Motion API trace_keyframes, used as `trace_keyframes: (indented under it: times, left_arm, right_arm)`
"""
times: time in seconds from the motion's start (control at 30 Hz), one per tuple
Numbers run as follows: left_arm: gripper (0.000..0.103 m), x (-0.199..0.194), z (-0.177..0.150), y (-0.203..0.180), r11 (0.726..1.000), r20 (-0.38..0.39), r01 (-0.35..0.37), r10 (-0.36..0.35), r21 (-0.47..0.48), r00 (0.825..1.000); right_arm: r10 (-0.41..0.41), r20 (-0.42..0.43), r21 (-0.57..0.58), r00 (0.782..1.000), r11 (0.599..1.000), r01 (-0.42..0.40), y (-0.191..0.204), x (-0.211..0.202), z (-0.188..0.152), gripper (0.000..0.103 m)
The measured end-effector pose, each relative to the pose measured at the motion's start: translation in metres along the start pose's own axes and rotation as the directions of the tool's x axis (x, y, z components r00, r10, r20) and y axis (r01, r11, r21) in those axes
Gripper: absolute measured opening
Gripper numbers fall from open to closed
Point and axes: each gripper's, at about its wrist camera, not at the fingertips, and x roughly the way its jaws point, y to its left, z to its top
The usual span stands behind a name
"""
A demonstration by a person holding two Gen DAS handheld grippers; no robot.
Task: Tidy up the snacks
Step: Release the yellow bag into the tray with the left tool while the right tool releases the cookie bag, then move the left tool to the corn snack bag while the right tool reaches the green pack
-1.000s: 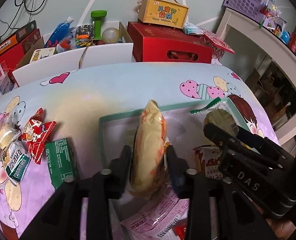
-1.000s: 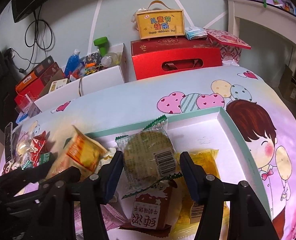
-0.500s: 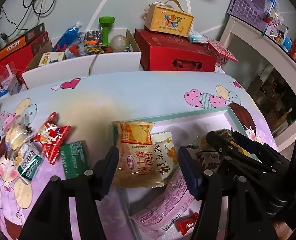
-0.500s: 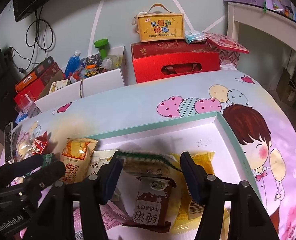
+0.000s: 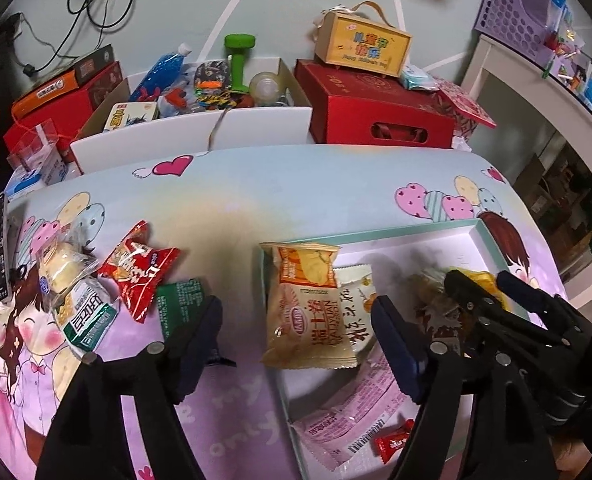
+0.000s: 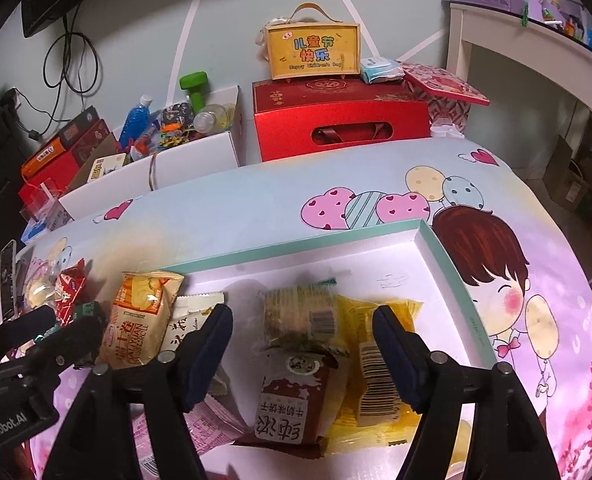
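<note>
Both tongs, left [image 5: 296, 330] and right [image 6: 302, 334], gaping wide, empty. Risking nudging yellow roll packet [image 5: 310, 304] off tray rim [image 5: 265, 280] directly ahead while withdrawing.

Your right gripper [image 6: 302, 346] hangs with jaws spread wide and empty above the teal-rimmed tray [image 6: 452, 268]. Between the fingers lies a clear-wrapped biscuit pack [image 6: 300, 314], overlapping a brown milk-biscuit packet [image 6: 289, 406] and a yellow packet [image 6: 380, 364]. At the tray's left end rests a swiss-roll packet [image 6: 139, 324]. Your left gripper [image 6: 61, 328] sits beside it.
</note>
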Motion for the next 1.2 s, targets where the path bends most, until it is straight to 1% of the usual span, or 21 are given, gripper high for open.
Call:
trace_keyframes:
  times: [0.07,0.13,0.2,0.33,0.37,0.4,0.57,0.6,0.63,0.67,1.07,1.2]
  left_arm:
    - [0.079,0.001,0.0,0.003,1.0,0.0,-0.008,0.008,-0.01,1.0]
    - [0.083,0.001,0.0,0.006,1.0,0.002,-0.018,0.018,-0.018,1.0]
    - [0.087,0.002,-0.001,0.008,0.999,0.004,-0.027,0.027,-0.022,1.0]
    - [0.09,0.005,-0.002,0.012,0.998,0.003,-0.048,0.048,-0.026,0.999]
    - [0.091,0.005,-0.002,0.013,0.998,0.003,-0.054,0.054,-0.029,0.999]
    - [0.096,0.006,-0.002,0.014,0.998,0.003,-0.058,0.059,-0.032,0.998]
    - [0.096,0.008,-0.003,0.019,0.996,0.003,-0.074,0.074,-0.049,0.997]
    - [0.096,0.008,-0.003,0.02,0.996,0.003,-0.077,0.077,-0.052,0.997]
    - [0.096,0.008,-0.003,0.021,0.995,0.002,-0.079,0.079,-0.055,0.997]
    - [0.096,0.008,-0.003,0.021,0.995,0.001,-0.081,0.081,-0.057,0.997]
    - [0.096,0.008,-0.003,0.021,0.995,0.001,-0.078,0.078,-0.061,0.997]
    - [0.096,0.004,-0.003,0.021,0.996,0.002,-0.073,0.073,-0.057,0.997]
  right_arm:
    - [-0.003,-0.004,0.002,1.0,1.0,0.003,0.0,0.001,0.0,0.077]
    - [-0.008,-0.007,0.002,1.0,1.0,0.008,0.0,0.002,0.0,0.084]
    - [-0.011,-0.007,0.002,1.0,1.0,0.011,-0.001,0.003,-0.001,0.087]
    - [-0.021,-0.014,0.004,1.0,1.0,0.021,-0.001,0.005,-0.001,0.087]
    - [-0.024,-0.018,0.004,1.0,1.0,0.024,-0.002,0.006,-0.001,0.087]
    - [-0.028,-0.024,0.006,0.999,1.0,0.029,-0.002,0.007,-0.002,0.087]
    - [-0.035,-0.035,0.014,0.999,0.999,0.036,-0.005,0.01,-0.003,0.088]
    - [-0.035,-0.037,0.014,0.999,0.999,0.035,-0.005,0.011,-0.003,0.091]
    - [-0.035,-0.038,0.014,0.999,0.999,0.035,-0.005,0.011,-0.003,0.1]
    - [-0.036,-0.038,0.015,0.999,0.999,0.036,-0.005,0.011,-0.004,0.103]
    - [-0.041,-0.033,0.028,0.999,0.999,0.042,-0.008,0.009,-0.003,0.103]
    - [-0.031,-0.013,0.041,0.999,0.999,0.032,-0.008,0.002,-0.001,0.103]
